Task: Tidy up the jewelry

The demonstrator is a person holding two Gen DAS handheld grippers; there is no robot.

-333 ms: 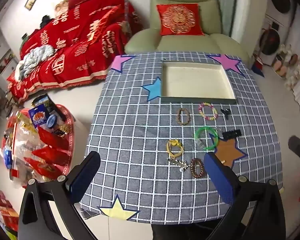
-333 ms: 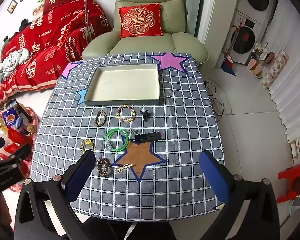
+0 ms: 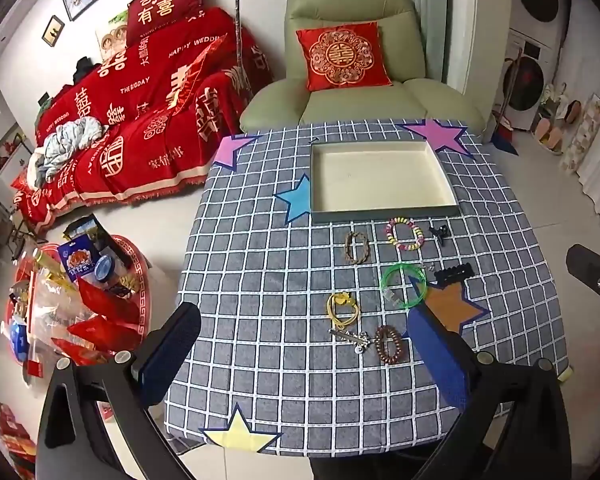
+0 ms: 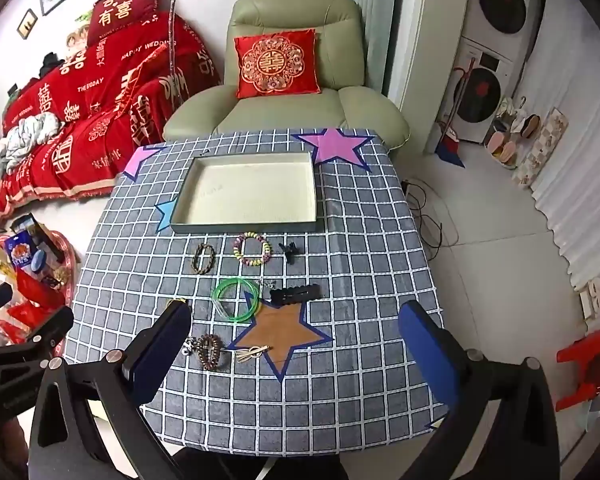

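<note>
Nothing on the bench had shifted since the prior frame; both claws hovered as before. Left claw and right claw were spread wide, empty. Tray sat empty at the far side. Brown bead bracelet lay just inside the right claw's left finger, green bangle beyond. Risk: small pieces crowded together, so a closing claw might snag its neighbour.
</note>
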